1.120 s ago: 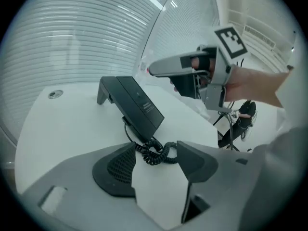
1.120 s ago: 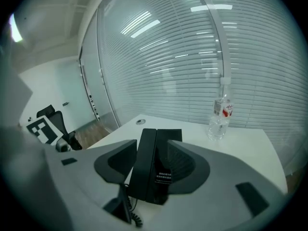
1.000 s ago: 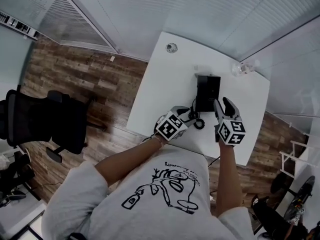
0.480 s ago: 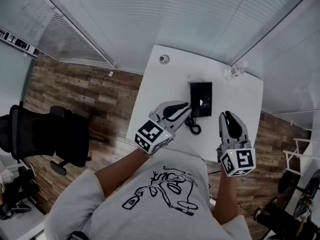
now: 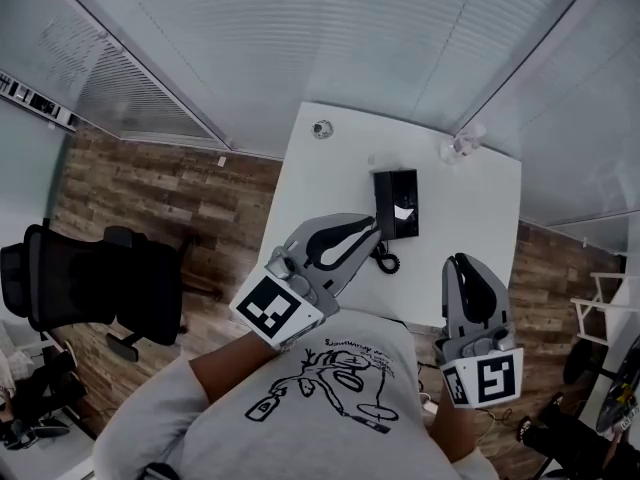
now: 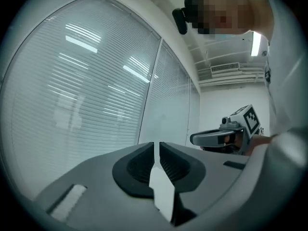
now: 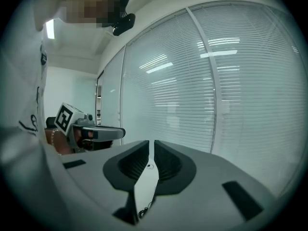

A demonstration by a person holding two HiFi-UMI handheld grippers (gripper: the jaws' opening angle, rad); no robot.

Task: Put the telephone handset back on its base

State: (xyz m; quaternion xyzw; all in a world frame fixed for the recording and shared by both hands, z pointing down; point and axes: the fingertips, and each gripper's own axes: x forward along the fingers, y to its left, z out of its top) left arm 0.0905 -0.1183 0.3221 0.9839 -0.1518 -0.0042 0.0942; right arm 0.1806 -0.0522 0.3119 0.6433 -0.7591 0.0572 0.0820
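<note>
The black telephone (image 5: 395,203) lies on the white table (image 5: 470,218), its coiled cord (image 5: 385,261) at the near end. The handset seems to rest along the base; I cannot tell them apart clearly. My left gripper (image 5: 370,230) is held high above the table's near left part, shut and empty. My right gripper (image 5: 462,264) hovers at the near right, also shut with nothing in it. In the left gripper view the jaws (image 6: 156,146) meet in front of window blinds. The right gripper view shows its jaws (image 7: 151,143) closed too, with a sliver of table below.
A black office chair (image 5: 100,268) stands on the wooden floor at the left. A small round thing (image 5: 321,128) and a clear object (image 5: 458,146) sit at the table's far edge. Glass walls with blinds (image 5: 330,38) enclose the far side.
Both grippers have lifted away from the phone and risen toward the camera. Their jaws, open a second ago, are now shut with nothing between them.
</note>
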